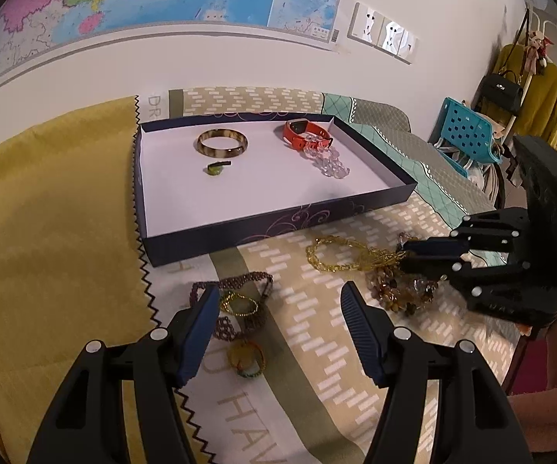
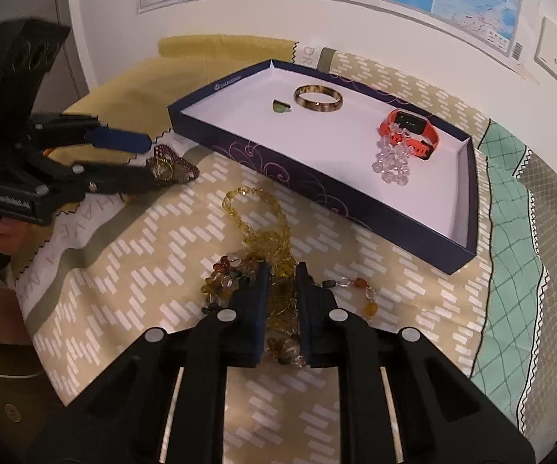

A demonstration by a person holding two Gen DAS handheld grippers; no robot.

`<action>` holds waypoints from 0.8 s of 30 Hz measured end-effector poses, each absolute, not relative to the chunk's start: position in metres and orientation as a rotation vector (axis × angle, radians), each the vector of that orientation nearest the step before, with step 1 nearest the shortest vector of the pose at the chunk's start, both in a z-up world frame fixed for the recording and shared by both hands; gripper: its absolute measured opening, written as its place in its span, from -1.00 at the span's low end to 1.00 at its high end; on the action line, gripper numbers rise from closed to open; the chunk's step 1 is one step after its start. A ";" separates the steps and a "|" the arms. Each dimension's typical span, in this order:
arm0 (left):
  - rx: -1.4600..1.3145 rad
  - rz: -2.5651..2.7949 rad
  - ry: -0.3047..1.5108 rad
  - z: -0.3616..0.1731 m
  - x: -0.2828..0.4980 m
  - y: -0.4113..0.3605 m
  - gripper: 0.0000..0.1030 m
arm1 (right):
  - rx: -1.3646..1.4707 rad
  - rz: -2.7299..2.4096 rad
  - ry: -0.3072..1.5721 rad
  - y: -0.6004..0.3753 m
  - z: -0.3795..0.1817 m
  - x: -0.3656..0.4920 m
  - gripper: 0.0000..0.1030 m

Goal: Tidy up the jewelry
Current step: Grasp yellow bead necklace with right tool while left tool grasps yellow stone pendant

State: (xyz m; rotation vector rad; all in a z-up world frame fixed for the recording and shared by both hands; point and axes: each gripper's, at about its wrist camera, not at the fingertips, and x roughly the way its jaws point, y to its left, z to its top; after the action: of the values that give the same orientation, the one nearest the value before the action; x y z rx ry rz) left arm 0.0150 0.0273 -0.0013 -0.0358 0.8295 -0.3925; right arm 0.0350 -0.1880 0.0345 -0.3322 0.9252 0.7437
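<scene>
Currently the jewelry is split between a shallow dark-blue box lid point(image 1: 278, 228) with a white floor, centre of the left wrist view, and the patterned beige cloth point(image 1: 317, 321) in front of it.

Inside the box: a mottled brown-and-cream bangle point(image 1: 222, 143), glossy and rigid, upper middle; a small green ring-like piece point(image 1: 215, 169) just below it, apart from it; an orange watch point(image 1: 305, 133) with a dark face to the right, touching a string of clear faceted beads point(image 1: 326, 158) that trails toward the box's right wall.

On the cloth: a yellow translucent bead necklace point(image 2: 257, 228), looped, running down into a heap of amber, brown and clear chunky stones point(image 2: 220, 284). Lower left in the left wrist view: a dark purple beaded strand point(image 1: 239, 282) and thin gold-green loops point(image 1: 245, 353).

Right gripper point(image 2: 282, 270), lower centre of its own view: jaws drawn nearly together, pinching the yellow necklace where it meets the stone heap; beads show in the narrow gap between the pads. Whether the stones are also caught cannot be told.

Left gripper point(image 1: 278, 301): jaws apart, nothing pressed between them; the left blue pad sits over the purple strand's edge. In the right wrist view it appears at the left edge, tips at the purple strand. Contact cannot be told.
</scene>
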 end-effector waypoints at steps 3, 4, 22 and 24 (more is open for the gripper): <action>-0.038 -0.394 0.830 -0.001 0.013 0.027 0.21 | -0.240 0.757 0.922 -0.199 0.047 0.036 -0.73; -0.038 -0.396 0.827 -0.001 0.011 0.027 0.21 | -0.218 0.764 0.919 -0.201 0.052 0.037 -0.73; 0.002 -0.352 0.824 -0.002 -0.006 0.038 0.20 | 0.046 0.785 0.776 -0.236 0.128 0.041 -0.73; 0.007 -0.346 0.836 -0.005 -0.006 0.041 0.19 | 0.055 0.784 0.758 -0.238 0.134 0.039 -0.73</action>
State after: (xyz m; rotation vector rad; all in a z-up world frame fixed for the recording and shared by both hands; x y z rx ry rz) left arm -0.0056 0.0405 -0.0054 0.0067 0.8361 -0.3455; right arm 0.0392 -0.2375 0.1345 0.0553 0.7576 0.7835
